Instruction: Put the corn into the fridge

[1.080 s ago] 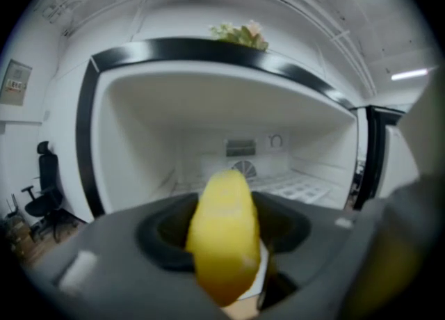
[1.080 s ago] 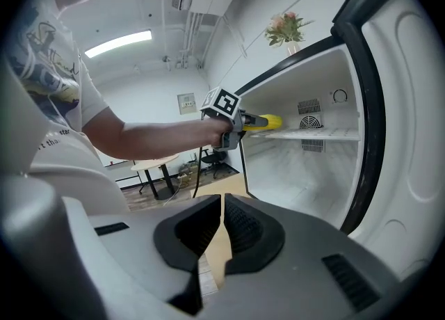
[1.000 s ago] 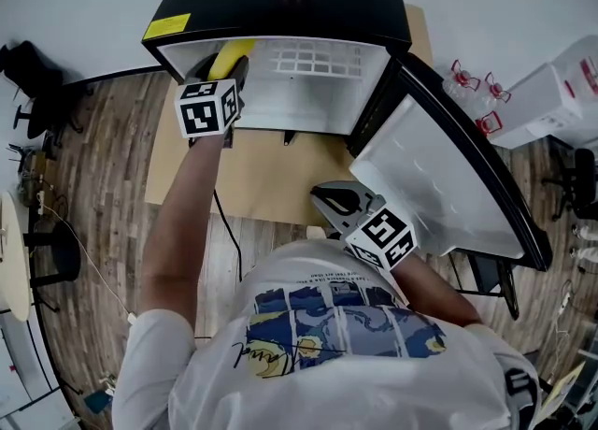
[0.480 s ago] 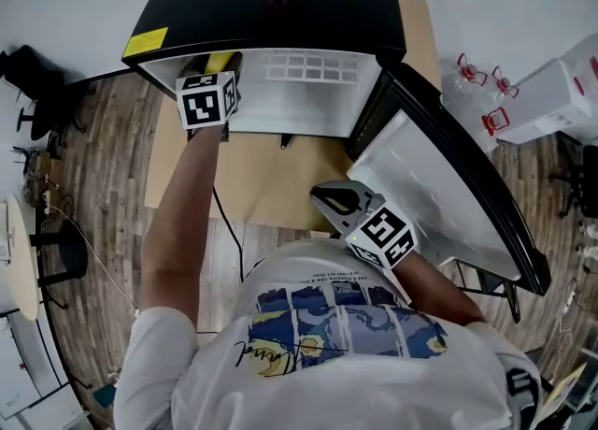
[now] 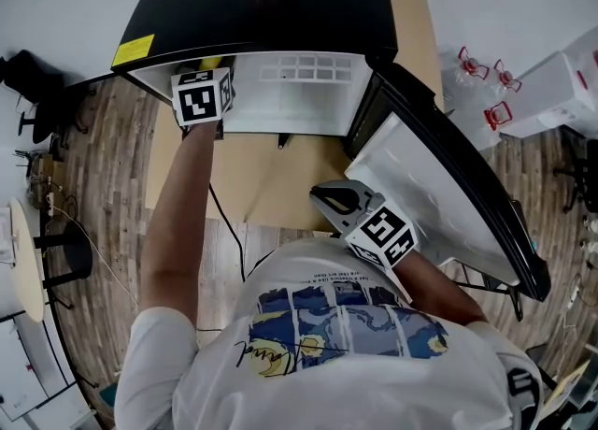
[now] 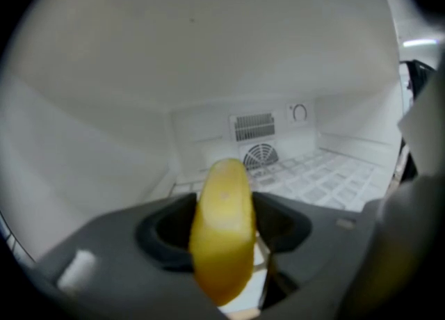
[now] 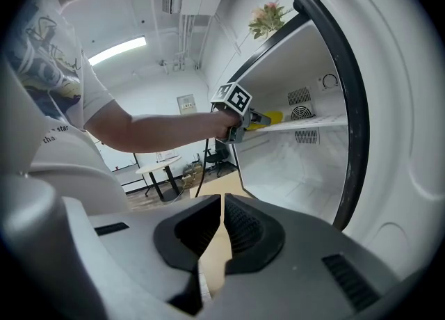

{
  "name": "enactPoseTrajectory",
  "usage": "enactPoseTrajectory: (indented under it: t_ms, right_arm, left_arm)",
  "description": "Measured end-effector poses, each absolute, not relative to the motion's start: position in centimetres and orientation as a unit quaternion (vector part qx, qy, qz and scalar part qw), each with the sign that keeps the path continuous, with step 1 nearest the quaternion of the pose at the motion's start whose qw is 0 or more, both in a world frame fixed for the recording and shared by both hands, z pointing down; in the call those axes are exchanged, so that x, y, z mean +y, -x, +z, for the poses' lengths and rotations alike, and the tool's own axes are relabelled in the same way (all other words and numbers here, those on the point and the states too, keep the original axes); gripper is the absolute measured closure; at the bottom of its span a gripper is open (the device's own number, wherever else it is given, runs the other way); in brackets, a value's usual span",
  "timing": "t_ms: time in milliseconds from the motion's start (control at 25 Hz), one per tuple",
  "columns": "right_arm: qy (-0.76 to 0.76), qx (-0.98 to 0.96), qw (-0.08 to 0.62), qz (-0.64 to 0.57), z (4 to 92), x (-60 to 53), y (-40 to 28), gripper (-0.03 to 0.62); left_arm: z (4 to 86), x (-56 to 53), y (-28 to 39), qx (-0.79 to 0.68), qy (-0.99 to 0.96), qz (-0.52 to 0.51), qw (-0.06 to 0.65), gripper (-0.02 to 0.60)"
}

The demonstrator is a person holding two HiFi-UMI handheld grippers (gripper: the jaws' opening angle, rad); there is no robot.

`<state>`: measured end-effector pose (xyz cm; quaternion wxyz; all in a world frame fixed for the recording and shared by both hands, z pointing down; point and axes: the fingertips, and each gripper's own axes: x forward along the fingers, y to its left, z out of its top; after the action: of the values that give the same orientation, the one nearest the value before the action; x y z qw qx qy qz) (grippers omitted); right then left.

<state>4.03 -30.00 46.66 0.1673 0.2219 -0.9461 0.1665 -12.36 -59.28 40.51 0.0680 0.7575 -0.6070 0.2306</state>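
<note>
Your right gripper (image 7: 222, 225) sits near your chest beside the open door (image 5: 439, 185), jaws pressed together, empty. Your left gripper (image 6: 224, 222) is inside the fridge (image 5: 280, 7), its jaws opening with the corn (image 6: 221, 256) between them, apparently above the wire shelf (image 6: 327, 179). Risk: let go at this tilt and it probably rolls out the front. Lower it first.

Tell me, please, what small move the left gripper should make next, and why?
Probably lower the corn onto the wire shelf and release it: the left gripper is inside the fridge, its jaws opening with the corn between them.
</note>
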Motion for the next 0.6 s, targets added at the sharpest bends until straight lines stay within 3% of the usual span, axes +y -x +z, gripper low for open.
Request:
enactPoseTrajectory:
  t_ms: [600]
  right_arm:
    - [-0.216,-0.947,0.174,0.159,46.9,-29.6,-3.8,0.572]
  left_arm:
    - [40.3,-56.6,13.4,-0.612,-0.759,0.208,0.075,0.287]
